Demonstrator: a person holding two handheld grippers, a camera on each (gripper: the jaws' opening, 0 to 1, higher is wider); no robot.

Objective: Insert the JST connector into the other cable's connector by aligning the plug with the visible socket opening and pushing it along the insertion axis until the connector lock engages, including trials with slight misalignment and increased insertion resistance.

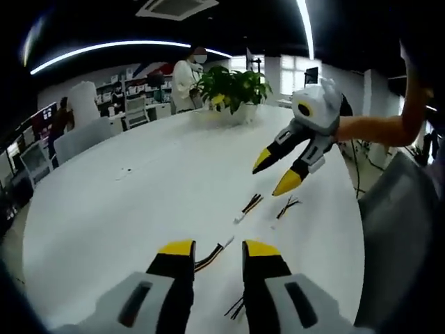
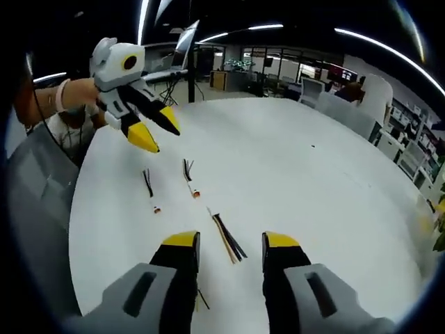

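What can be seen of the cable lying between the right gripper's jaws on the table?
The cable is a short bundle of thin wires, black with a yellow or tan strand, lying flat on the white table and running diagonally. It sits in the gap ahead of the right gripper, whose jaws stand open and apart from it. Its wires splay slightly at the nearer end. Any connector on it is too small to make out. Only the table touches it.

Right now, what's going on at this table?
A person holds both grippers above a white table, jaws open and empty. The left gripper hovers over one short cable; the right gripper hangs above two more cables lying apart. Nothing is picked up or mated yet.
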